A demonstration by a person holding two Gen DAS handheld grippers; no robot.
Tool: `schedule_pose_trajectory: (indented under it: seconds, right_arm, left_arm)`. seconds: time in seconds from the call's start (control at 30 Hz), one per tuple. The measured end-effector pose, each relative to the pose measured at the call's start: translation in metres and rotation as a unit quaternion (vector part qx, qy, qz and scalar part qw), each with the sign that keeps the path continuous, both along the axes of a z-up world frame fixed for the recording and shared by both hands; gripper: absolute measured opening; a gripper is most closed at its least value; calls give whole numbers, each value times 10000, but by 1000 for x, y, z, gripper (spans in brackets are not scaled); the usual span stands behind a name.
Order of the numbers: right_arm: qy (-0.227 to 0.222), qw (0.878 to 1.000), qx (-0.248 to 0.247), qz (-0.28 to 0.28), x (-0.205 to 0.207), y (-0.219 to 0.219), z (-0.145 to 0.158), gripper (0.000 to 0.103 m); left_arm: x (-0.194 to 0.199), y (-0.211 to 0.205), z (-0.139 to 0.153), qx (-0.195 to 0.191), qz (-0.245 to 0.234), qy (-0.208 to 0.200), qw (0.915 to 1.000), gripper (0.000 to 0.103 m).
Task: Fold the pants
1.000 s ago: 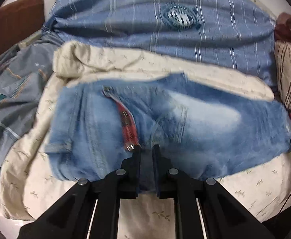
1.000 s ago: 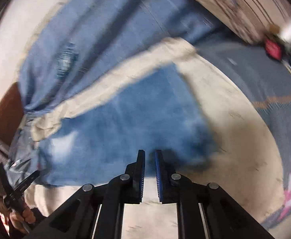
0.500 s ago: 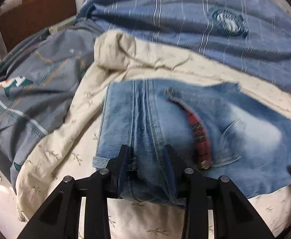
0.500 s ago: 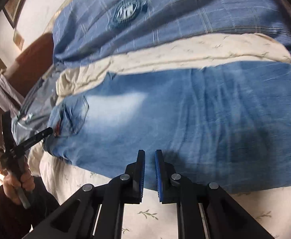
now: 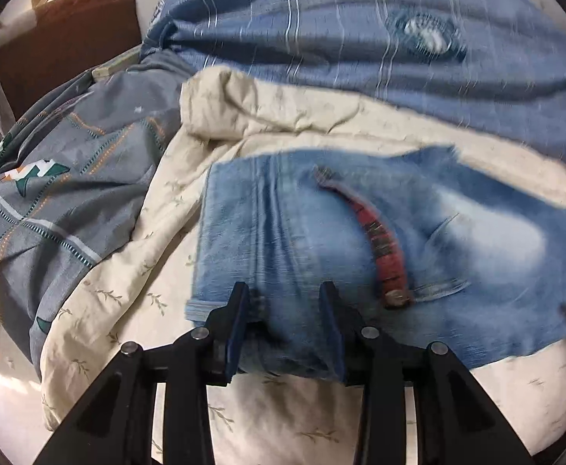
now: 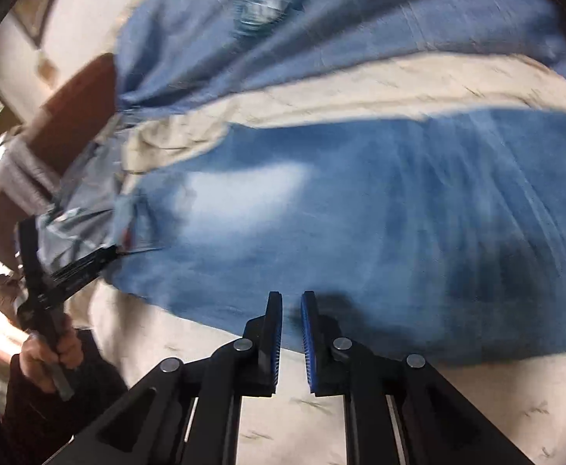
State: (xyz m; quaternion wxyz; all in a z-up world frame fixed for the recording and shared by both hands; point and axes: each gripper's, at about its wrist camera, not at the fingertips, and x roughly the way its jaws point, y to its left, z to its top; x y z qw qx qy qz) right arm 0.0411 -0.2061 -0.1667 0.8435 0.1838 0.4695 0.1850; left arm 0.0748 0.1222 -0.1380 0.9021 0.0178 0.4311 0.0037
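Left wrist view: left tongs [image 5: 286,302] parted, jaws having just been opening, waistband-end edge of the jeans [image 5: 418,240] bunched between the two blue pads; pads look slack beside the denim rather than squeezing it. Jeans lying flat on the cream quilt [image 5: 290,120] of a bed, faded patch on the thigh, red plaid strip [image 5: 383,248] showing at the pocket opening. Beyond the jeans, blue striped blanket [image 5: 321,31] with a round emblem. To the left, grey patterned cover [image 5: 58,193], brown headboard [image 5: 62,35] behind it. Slight motion blur.

Right wrist view: right tongs [image 6: 291,302] closed down to a narrow slit, nothing between the pads, tips over the near edge of the jeans [image 6: 360,213]; contact with the denim not clear. Jeans spread across the cream quilt [image 6: 360,81], near edge on the sprigged sheet [image 6: 302,426]. Left tongs [image 6: 112,251] seen at the far left end of the jeans, left hand [image 6: 50,360] wrapped round the handle. Blue striped blanket [image 6: 399,11] at top, heavily blurred.
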Motion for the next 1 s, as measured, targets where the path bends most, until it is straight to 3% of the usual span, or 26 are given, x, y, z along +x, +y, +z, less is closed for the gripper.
schedule_pose_trajectory:
  seconds: [0.17,0.33,0.57,0.7,0.77,1.0]
  right_arm:
    - [-273,9987,118,424,7,40,10,12]
    - [-198,9975,100,672,19,76,1,12]
    - [-73,9945,-258,1009,16,93,-16,13]
    - [109,9950,-79,992,11,77,-14,13]
    - [-2,9961,-114,876,6,63,-6,13]
    - [-225,9963,614,-556,-18,-51,12,13]
  left_arm:
    - [-6,-20,17,-18,-290,-205,9994,38]
    - [3,-32,-5,78,-339,209,9992,38]
    - [-2,-29,-13,281,-313,219,9989,48]
    - [-2,-29,-12,298,-278,305,9987,50]
    - [-5,-29,-5,218,-272,305,9989,49]
    - [-19,-63,32,-63,-756,-96,9971,50]
